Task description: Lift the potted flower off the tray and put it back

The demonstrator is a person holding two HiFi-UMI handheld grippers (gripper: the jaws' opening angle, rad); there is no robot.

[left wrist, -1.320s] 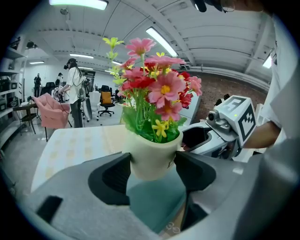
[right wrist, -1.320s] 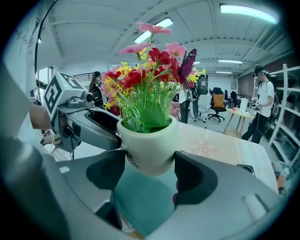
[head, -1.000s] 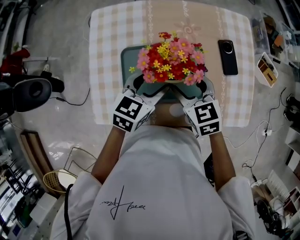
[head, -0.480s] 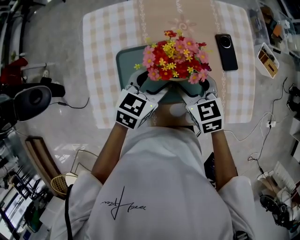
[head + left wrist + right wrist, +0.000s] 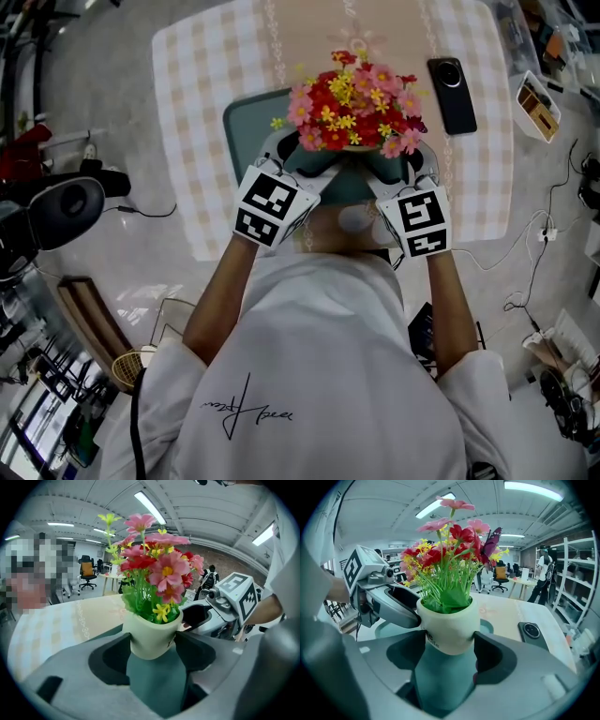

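Observation:
The potted flower (image 5: 354, 112), a cream pot (image 5: 447, 625) of red, pink and yellow blooms, hangs just over the teal tray (image 5: 242, 122) on the checked tablecloth. My left gripper (image 5: 298, 161) is shut on the pot's left side and my right gripper (image 5: 401, 161) on its right side. In the left gripper view the pot (image 5: 152, 632) sits pinched between the dark jaw pads, with the tray (image 5: 157, 686) below it. The right gripper view shows the same grip, the tray (image 5: 440, 686) under the pot and the left gripper (image 5: 393, 603) touching it from the far side.
A black phone (image 5: 452, 94) lies on the cloth right of the tray, also seen as the phone (image 5: 533, 633) in the right gripper view. A small box (image 5: 536, 108) sits off the table's right edge. Cables cross the floor (image 5: 525, 262), and dark equipment (image 5: 56, 202) stands at left.
Both grippers have carried the pot up and slightly away from me, so the flowers sit further over the tray's right part. Both grips are unchanged.

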